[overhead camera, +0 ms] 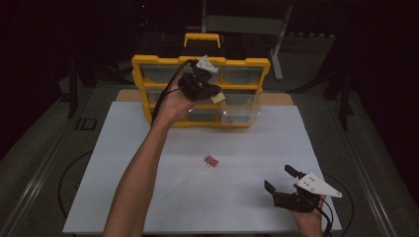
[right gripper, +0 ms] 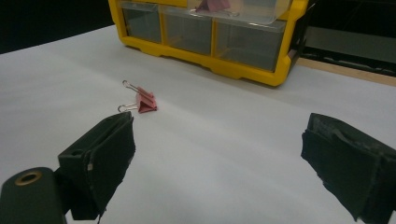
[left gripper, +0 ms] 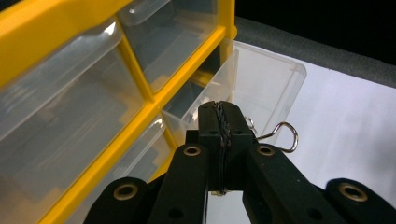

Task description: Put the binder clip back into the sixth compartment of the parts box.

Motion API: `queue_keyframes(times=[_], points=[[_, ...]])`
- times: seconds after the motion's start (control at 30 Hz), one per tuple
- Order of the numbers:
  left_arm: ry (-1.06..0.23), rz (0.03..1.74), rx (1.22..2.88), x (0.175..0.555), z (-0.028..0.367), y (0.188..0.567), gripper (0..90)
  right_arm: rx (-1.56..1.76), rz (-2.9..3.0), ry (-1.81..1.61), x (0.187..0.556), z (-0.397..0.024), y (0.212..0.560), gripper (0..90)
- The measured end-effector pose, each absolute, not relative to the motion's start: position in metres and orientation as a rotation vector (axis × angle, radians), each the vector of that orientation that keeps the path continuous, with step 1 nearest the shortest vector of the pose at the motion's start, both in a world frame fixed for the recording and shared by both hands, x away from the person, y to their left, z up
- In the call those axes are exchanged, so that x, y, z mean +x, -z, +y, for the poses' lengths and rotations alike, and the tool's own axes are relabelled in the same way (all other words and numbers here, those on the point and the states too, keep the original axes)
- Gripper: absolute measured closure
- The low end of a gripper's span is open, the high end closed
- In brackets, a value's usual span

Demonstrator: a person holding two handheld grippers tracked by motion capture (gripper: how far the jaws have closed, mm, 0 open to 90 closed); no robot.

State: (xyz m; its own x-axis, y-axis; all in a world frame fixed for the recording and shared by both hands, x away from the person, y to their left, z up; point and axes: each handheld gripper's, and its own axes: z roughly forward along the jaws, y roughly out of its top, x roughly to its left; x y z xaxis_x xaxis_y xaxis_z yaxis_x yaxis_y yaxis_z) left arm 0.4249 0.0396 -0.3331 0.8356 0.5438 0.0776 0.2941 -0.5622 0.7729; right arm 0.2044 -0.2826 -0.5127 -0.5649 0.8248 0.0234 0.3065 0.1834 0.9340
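A wire-handled binder clip [left gripper: 280, 135] sits pinched in the left gripper [left gripper: 223, 122], jaws pressed tight together on it, its wire loop poking out to one side, right in front of the pulled-out clear drawer [left gripper: 261, 81] of the yellow organizer [overhead camera: 200, 61]. On the white sheet [overhead camera: 148, 197] lies a pink binder clip [overhead camera: 211, 161]. Nearer the person, the right gripper [overhead camera: 284, 178] rests low, jaws spread wide and empty.
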Motion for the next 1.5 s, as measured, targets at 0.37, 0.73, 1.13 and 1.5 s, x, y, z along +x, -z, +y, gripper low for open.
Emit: queue_keyframes(times=[0.37,0.73,1.13,1.5], points=[[-0.372,0.591,2.204,0.43,0.017,0.335,89.6,1.06,1.965,-1.379,0.204,-0.284,0.512,9.0],[-0.352,0.577,2.195,0.431,0.0,0.337,89.5,1.055,1.965,-1.379,0.204,-0.284,0.511,9.0],[-0.338,0.59,2.218,0.427,-0.008,0.346,14.6,1.057,1.961,-1.38,0.203,-0.284,0.511,9.0],[-0.37,0.586,2.246,0.416,0.006,0.35,5.3,1.054,1.961,-1.38,0.203,-0.284,0.511,9.0]])
